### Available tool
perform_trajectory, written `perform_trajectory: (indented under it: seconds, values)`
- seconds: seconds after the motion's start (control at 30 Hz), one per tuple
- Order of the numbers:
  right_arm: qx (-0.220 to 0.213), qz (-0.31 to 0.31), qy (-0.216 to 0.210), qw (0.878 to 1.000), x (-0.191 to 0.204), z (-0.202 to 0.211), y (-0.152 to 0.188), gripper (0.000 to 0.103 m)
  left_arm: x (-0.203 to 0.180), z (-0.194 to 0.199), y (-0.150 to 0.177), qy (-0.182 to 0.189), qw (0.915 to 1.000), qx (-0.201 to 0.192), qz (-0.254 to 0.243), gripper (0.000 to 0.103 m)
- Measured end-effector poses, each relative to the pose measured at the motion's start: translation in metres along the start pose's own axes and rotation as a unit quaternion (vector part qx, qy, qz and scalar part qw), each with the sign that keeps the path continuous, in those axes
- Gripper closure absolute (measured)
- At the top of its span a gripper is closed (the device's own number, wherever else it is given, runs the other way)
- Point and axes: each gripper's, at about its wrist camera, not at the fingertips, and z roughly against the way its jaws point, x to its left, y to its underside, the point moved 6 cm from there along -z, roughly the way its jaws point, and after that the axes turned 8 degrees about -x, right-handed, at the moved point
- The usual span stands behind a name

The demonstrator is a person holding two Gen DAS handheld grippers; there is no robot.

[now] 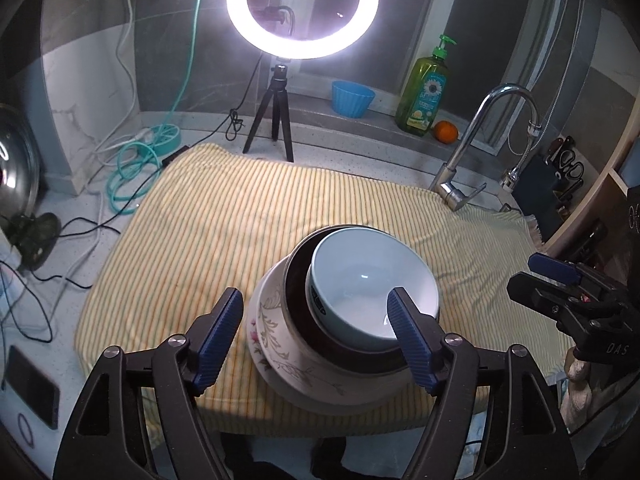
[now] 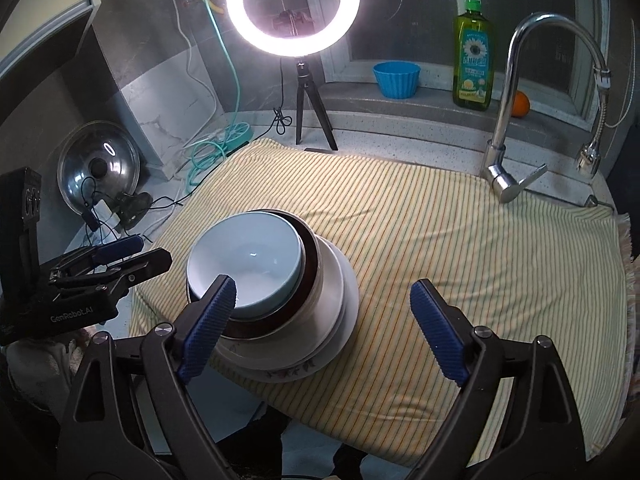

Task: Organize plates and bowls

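Stack: pale bowl (image 1: 372,284) nested in dark bowl (image 1: 298,280), on floral plates (image 1: 272,332), on striped towel (image 1: 224,216).
Left gripper (image 1: 316,312): jaws wide, empty, above stack.
Right gripper (image 2: 324,304): jaws wide, empty, stack at its left finger.

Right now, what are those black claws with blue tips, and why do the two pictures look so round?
Those claws are two grabbing tools, one in each of a person's hands. A round-eyed camera rides on each, so one picture looks along the left gripper, the other along the right gripper. Both are open and hold nothing. On the striped yellow towel sits a tidy stack: a pale blue bowl inside a dark bowl, on flowered plates. Behind them a ring light shines.
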Motion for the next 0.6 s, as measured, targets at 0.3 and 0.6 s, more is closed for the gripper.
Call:
perform_trajectory:
  seconds: [0.3, 0.6]
  values:
    - [-0.013, 0.003, 0.005, 1.0, -0.0001, 0.0057, -0.0052, 0.011, -0.0021, 0.0005, -0.0014, -0.003, 1.0, -0.004, -0.001, 0.028]
    - [-0.014, 0.005, 0.005, 1.0, 0.0016, 0.0065, -0.0053, 0.011, -0.0015, 0.0017, -0.0015, -0.003, 1.0, -0.005, 0.001, 0.028]
